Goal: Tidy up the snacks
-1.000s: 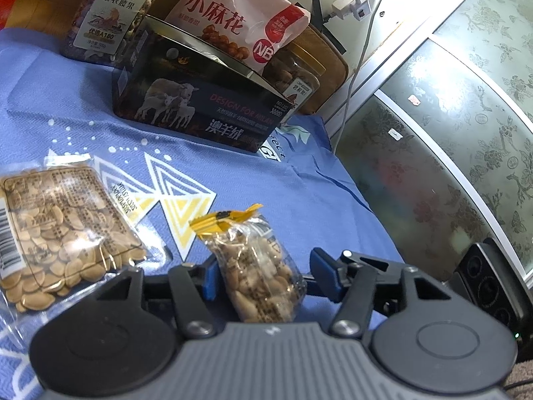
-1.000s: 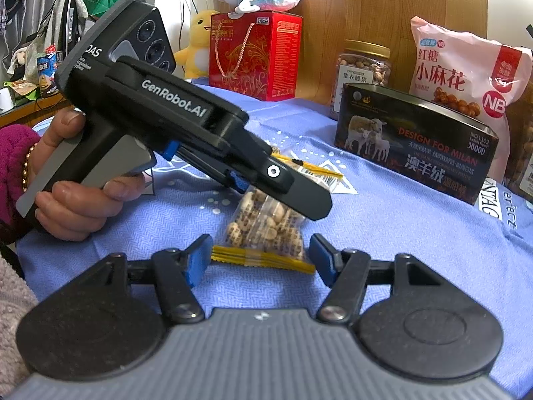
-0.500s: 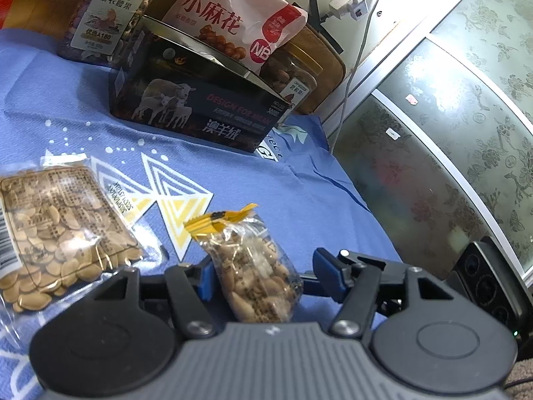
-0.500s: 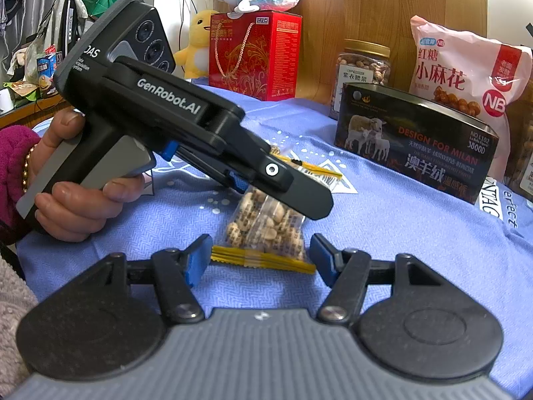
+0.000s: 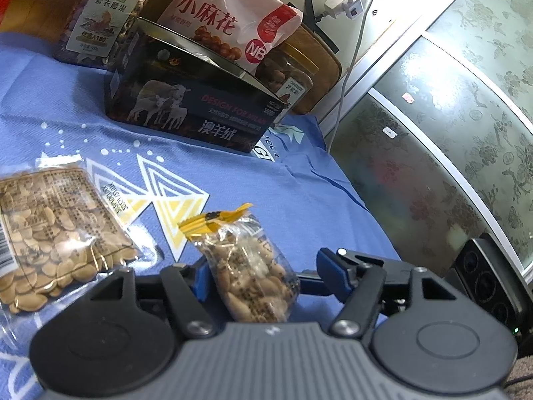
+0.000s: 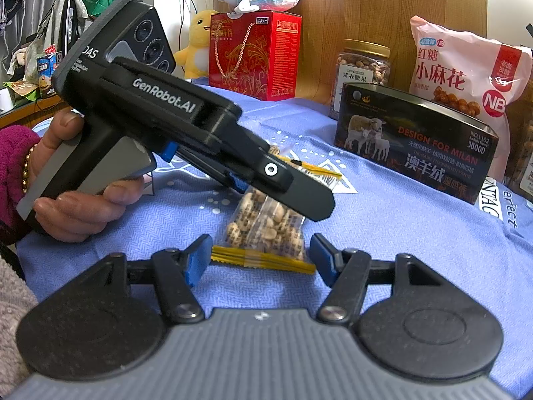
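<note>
A small clear bag of peanuts [image 5: 250,273] with a yellow sealed edge lies on the blue cloth between the open jaws of my left gripper [image 5: 263,271]; its left pad [image 5: 200,275] touches the bag, the right pad stands apart. In the right wrist view the same bag [image 6: 266,226] lies just beyond my right gripper [image 6: 260,260], which is open and empty, with the left gripper's body [image 6: 173,123] slanting over the bag. A flat bag of seeds [image 5: 53,230] lies to the left.
A dark tin box with sheep [image 5: 193,106] [image 6: 416,146], a pink snack bag [image 5: 226,20] [image 6: 466,76] and nut jars [image 5: 103,16] [image 6: 363,66] stand at the back. A red gift box [image 6: 256,56] stands far left. The table edge and a glass cabinet [image 5: 433,133] are on the right.
The left gripper has shifted slightly so the peanut bag sits nearer its left pad. The right gripper has not moved.
</note>
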A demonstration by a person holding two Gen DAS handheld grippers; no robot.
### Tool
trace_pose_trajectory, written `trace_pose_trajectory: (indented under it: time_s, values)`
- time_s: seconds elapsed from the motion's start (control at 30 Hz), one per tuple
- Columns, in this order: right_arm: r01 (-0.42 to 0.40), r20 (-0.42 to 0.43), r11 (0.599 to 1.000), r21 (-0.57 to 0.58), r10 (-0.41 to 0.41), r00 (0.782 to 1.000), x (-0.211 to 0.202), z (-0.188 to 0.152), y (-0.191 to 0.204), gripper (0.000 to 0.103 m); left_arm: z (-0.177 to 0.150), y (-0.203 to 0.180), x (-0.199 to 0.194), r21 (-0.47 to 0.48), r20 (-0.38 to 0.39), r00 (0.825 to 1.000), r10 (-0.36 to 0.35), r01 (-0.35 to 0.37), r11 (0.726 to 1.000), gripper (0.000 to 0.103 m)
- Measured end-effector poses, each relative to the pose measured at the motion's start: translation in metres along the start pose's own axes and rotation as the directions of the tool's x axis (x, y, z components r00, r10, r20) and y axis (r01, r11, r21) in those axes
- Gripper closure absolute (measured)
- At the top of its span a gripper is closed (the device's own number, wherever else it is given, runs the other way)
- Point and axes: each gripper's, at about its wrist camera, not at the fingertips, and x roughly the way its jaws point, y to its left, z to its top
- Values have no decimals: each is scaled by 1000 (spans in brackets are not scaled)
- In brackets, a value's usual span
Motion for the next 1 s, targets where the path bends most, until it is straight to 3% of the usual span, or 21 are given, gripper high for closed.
trace_pose_trajectory:
  time_s: [1.0]
  values:
    - [1,3,1000,0,-1,1000,0,-1,0,36,0,0,0,4,1,1000,-1,1,1000,36]
